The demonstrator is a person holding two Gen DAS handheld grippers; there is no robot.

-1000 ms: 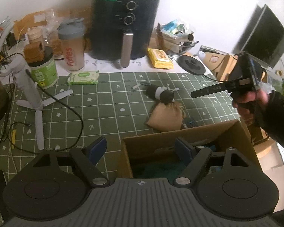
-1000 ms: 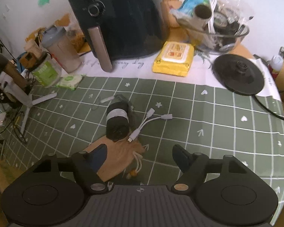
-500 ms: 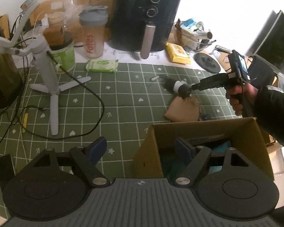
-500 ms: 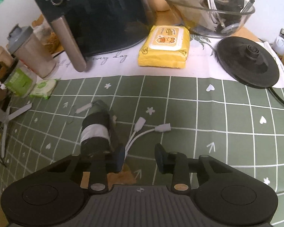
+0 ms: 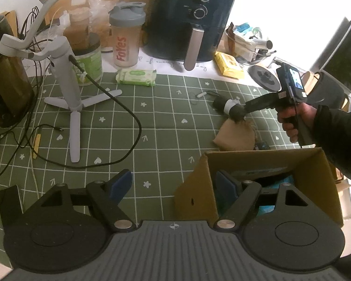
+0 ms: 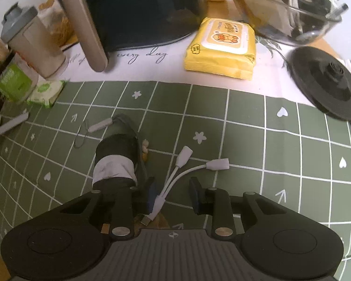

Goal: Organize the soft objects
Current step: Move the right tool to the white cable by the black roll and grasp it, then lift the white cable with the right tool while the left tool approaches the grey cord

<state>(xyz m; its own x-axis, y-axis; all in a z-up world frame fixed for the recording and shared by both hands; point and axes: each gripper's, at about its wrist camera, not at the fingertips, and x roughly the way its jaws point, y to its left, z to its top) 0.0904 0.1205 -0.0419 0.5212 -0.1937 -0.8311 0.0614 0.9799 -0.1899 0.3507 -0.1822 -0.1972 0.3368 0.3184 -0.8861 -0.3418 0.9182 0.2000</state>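
Note:
A black rolled cloth with a white band (image 6: 115,161) lies on the green grid mat (image 6: 245,121); it also shows in the left wrist view (image 5: 227,106). My right gripper (image 6: 173,195) is low over the mat, partly closed, with a white split cable (image 6: 175,178) between its jaws and the roll just left of its left finger. A tan drawstring pouch (image 5: 235,134) lies beside the roll. My left gripper (image 5: 173,182) is open, straddling the left wall of a cardboard box (image 5: 199,192) that holds blue and teal cloth (image 5: 290,180).
A black air fryer (image 5: 189,21), shaker bottle (image 5: 125,37), green jar (image 5: 89,63), white tripod stand (image 5: 67,75) and green wipes pack (image 5: 137,77) line the back. A yellow wipes pack (image 6: 220,49), glass bowl (image 6: 292,11) and black kettle base (image 6: 325,82) stand at back right.
My right gripper has dropped down toward the roll and cable and its jaws have narrowed. My left gripper has pulled back and risen, staying open over the box wall.

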